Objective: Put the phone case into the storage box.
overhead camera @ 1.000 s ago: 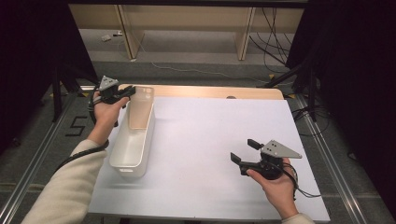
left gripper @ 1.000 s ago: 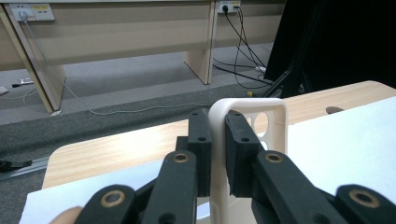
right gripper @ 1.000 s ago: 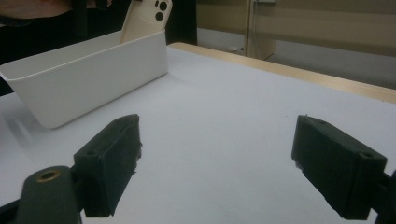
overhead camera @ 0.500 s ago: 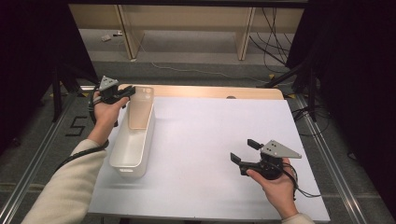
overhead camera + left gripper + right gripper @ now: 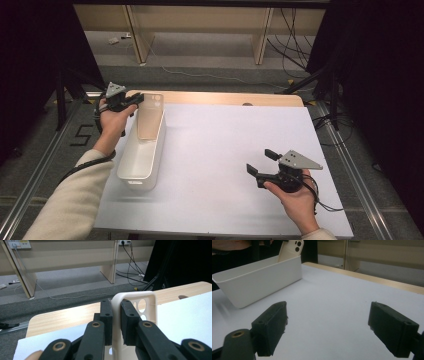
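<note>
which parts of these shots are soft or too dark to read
Left gripper view: the near black fingers on the phone case are soft. Right gripper view: near pads blurred, white bin clearer. High view: both sides beyond the table fall into black.

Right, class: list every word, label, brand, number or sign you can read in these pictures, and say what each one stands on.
"5": a pale mark on the dark floor mat left of the table; it looks like this numeral.
Yellow labels on the wall socket plate: too small and blurred to read.
No text shows on the phone case, white bin or grippers.
</note>
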Available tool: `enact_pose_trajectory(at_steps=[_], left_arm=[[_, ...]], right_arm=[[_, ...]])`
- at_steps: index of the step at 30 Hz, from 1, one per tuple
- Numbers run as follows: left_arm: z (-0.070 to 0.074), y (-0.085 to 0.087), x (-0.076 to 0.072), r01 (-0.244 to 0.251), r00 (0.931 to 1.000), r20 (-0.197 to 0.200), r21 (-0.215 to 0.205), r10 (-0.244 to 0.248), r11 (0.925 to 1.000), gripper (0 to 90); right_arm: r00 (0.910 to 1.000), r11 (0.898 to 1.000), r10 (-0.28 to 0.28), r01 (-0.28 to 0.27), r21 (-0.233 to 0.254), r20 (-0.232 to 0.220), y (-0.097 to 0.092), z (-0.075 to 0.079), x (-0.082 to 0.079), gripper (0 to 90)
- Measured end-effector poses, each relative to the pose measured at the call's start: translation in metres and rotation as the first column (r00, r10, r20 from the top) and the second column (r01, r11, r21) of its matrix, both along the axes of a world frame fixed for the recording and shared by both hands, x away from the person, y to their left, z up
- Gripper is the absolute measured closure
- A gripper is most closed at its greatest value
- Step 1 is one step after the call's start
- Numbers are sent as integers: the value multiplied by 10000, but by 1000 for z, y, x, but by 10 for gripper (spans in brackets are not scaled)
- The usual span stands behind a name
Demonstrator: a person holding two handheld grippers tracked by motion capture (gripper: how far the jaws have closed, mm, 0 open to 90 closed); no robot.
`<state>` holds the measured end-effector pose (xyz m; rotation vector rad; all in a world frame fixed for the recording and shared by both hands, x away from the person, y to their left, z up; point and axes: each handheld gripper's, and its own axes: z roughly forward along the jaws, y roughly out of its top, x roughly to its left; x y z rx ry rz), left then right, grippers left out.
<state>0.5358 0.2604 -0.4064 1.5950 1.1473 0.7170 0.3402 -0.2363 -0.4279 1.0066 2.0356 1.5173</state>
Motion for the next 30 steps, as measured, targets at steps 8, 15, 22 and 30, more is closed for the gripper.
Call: enact_pose_trajectory(at_steps=[8,15,22,30], left_arm=[[-3,1,1,-69,9999,-82,101,70,9999,802],[-4,2,1,-114,9999,-112,112,115,9999,800],[-6,3,2,-154,9998,-154,122,156,9998,796],[-7,4,2,-204,9996,-202,80,206,9998,791]], right_arm=[[10000,10000,-12,11,-53,-38,0,0,0,170],[10000,9999,-23,24,-139,68,0,-1,0,169],[10000,9999,-1,2,-142,43,0,-1,0,169],[9999,9992,-38,32,-406,-154,-2,1,-1,170]])
